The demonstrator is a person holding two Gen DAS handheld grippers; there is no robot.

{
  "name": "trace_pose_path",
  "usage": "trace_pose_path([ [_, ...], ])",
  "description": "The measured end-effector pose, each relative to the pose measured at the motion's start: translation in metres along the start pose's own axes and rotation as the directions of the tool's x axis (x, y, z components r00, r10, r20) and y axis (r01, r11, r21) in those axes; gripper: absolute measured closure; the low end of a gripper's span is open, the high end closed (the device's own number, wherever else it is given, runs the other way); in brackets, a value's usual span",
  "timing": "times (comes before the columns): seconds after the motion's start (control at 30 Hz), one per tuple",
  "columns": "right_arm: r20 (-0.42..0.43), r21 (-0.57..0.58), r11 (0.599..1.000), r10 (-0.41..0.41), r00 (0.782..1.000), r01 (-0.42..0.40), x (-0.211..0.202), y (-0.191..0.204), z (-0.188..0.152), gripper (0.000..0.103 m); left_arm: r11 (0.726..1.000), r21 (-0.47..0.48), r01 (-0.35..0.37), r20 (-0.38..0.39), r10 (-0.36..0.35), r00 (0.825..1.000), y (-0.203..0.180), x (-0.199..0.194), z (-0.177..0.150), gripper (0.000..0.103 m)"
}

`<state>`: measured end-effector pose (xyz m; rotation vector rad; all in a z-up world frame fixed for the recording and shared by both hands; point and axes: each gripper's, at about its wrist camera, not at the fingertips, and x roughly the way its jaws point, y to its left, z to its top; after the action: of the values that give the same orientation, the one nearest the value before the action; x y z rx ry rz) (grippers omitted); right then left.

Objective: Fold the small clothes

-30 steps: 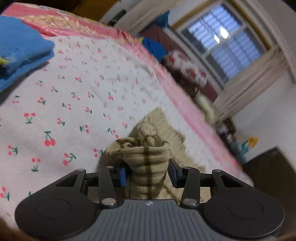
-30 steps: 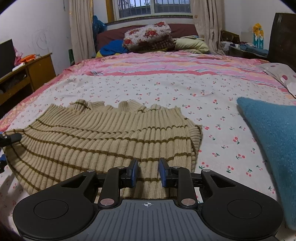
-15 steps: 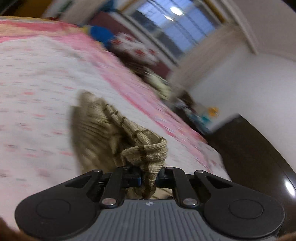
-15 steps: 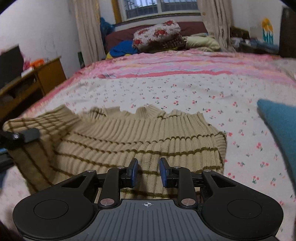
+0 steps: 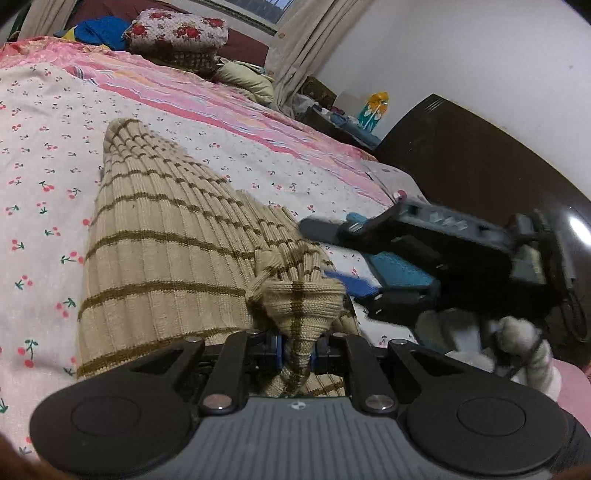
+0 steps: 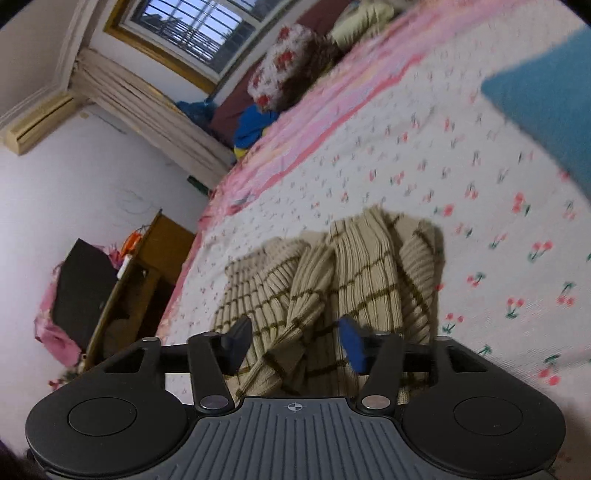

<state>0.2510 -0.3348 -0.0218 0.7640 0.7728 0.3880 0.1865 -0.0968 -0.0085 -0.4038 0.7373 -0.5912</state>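
Observation:
A beige ribbed knit sweater with brown stripes (image 5: 166, 258) lies on the cherry-print bed sheet (image 5: 40, 173), one side folded over the rest. My left gripper (image 5: 297, 350) is shut on a bunched edge of the sweater. My right gripper (image 6: 295, 343) is open, its jaws wide apart just above the sweater (image 6: 354, 273) with nothing between them. The right gripper also shows blurred in the left wrist view (image 5: 424, 251), to the right of the held edge.
A blue towel-like cloth (image 6: 546, 107) lies on the bed at the right. Pillows and folded bedding (image 5: 177, 33) sit at the far end under the window. A wooden desk (image 6: 140, 280) stands left of the bed, a dark headboard (image 5: 480, 155) at the right.
My left gripper has carried the sweater's edge across toward the right gripper, folding it over. My right gripper has opened wide and tilted above the sweater.

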Motion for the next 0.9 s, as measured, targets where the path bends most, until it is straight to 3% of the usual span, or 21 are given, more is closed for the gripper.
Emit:
trace_pose_path([
  [0.17, -0.063, 0.022, 1.0, 0.019, 0.998, -0.017, 0.02, 0.002, -0.001, 0.047, 0.99, 0.134, -0.049, 0.003, 0.049, 0.999, -0.016, -0.003, 0.0, 0.085],
  [0.3, -0.039, -0.091, 0.995, -0.029, 0.999, 0.026, 0.022, 0.024, 0.003, 0.047, 0.987, 0.152, -0.053, 0.001, 0.054, 0.999, -0.019, -0.007, -0.005, 0.085],
  [0.4, -0.068, -0.176, 0.982, -0.078, 0.995, 0.065, 0.035, 0.04, 0.004, 0.047, 0.984, 0.166, -0.058, 0.003, 0.058, 0.998, -0.019, -0.011, -0.006, 0.085],
  [0.53, -0.086, -0.307, 0.947, -0.125, 0.988, 0.093, 0.053, 0.067, 0.001, 0.047, 0.969, 0.238, -0.074, 0.014, 0.073, 0.997, -0.028, -0.018, -0.012, 0.085],
  [0.63, -0.109, -0.368, 0.917, -0.207, 0.972, 0.154, 0.075, 0.078, 0.005, 0.048, 0.971, 0.227, -0.07, 0.013, 0.069, 0.998, -0.028, -0.019, -0.012, 0.085],
  [0.7, -0.11, -0.36, 0.914, -0.241, 0.964, 0.187, 0.084, 0.079, 0.009, 0.059, 0.974, 0.215, -0.071, 0.014, 0.069, 0.998, -0.028, -0.021, -0.013, 0.085],
  [0.73, -0.113, -0.338, 0.922, -0.241, 0.964, 0.191, 0.086, 0.078, 0.013, 0.076, 0.974, 0.214, -0.071, 0.016, 0.069, 0.997, -0.028, -0.023, -0.013, 0.085],
  [0.77, -0.113, -0.307, 0.933, -0.232, 0.966, 0.189, 0.085, 0.076, 0.016, 0.082, 0.973, 0.218, -0.071, 0.02, 0.069, 0.997, -0.03, -0.026, -0.013, 0.085],
  [0.9, -0.052, -0.228, 0.965, -0.142, 0.988, 0.127, 0.054, 0.065, 0.021, 0.086, 0.969, 0.247, -0.025, 0.035, 0.017, 0.999, -0.044, -0.037, -0.01, 0.085],
])
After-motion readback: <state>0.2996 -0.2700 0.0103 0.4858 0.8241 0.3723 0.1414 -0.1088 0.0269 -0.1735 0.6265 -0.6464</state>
